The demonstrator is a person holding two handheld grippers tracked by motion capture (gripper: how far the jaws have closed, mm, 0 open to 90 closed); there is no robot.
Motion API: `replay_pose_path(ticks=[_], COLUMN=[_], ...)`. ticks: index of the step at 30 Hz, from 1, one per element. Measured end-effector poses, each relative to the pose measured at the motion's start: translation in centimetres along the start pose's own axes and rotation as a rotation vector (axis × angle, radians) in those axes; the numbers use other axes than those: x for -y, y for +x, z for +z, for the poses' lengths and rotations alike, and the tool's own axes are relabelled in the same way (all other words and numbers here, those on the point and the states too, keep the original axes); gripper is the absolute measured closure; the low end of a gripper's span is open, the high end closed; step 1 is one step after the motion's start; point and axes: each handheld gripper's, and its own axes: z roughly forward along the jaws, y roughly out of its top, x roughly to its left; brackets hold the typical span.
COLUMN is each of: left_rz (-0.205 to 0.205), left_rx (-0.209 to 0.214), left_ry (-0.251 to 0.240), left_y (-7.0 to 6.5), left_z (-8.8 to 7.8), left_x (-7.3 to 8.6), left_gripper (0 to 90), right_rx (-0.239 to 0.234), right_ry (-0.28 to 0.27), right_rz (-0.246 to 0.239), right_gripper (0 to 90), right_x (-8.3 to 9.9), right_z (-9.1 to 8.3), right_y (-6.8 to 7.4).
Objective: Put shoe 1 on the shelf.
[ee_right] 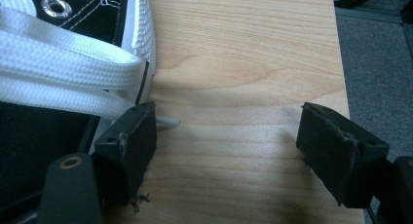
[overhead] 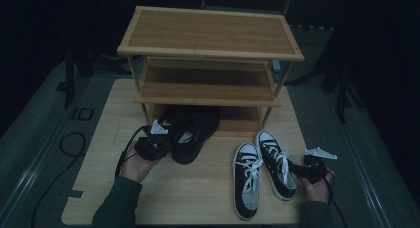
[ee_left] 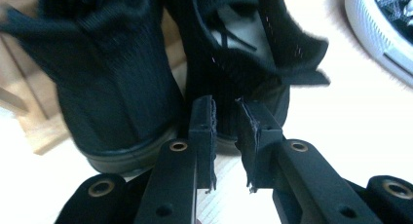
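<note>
Two black shoes lie toes-in at the bottom of a wooden rack (overhead: 208, 34): one (overhead: 173, 120) on the left, the other (overhead: 195, 134) beside it. My left gripper (overhead: 168, 140) is at their heels. In the left gripper view its jaws (ee_left: 226, 104) stand close together with a narrow gap, tips right at the ribbed heel of the right-hand black shoe (ee_left: 253, 53); the other black shoe (ee_left: 112, 87) is to its left. My right gripper (overhead: 296, 169) is open wide beside a black-and-white sneaker (overhead: 276, 163), its left jaw next to the sneaker's side (ee_right: 58, 48), with bare board between the jaws (ee_right: 226, 117).
A second black-and-white sneaker (overhead: 246, 181) lies left of the first, and a sneaker toe (ee_left: 380, 29) shows at the top right of the left gripper view. The rack has three shelves and stands at the far side of the light wooden board (overhead: 198, 200). The board's right edge is close to my right gripper.
</note>
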Motion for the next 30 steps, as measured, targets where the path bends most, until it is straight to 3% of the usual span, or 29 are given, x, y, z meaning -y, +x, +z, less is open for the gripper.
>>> replay_pose_path(ticks=[10,19,23,30], left_rz=[-0.008,0.011,0.020,0.078], left_rx=[0.051,0.059,0.063,0.084], left_ry=[0.059,0.137,0.136,0.118], left_y=[-0.2,-1.4,-2.0,-4.1], left_z=[1.6,3.7,3.8,4.9], left_x=[1.1,2.3,2.1,0.4], left_gripper=[79.3,86.5,87.6,88.4], right_rx=[-0.001,-0.001,0.000,0.000], right_ry=[0.000,-0.001,0.000,0.000], right_rz=[-0.001,0.000,0.000,-0.001], right_gripper=[22.3,22.3,22.2,22.2], right_x=[0.0,0.0,0.0,0.0], right_z=[0.0,0.0,0.0,0.0], right_y=[0.0,0.0,0.0,0.0])
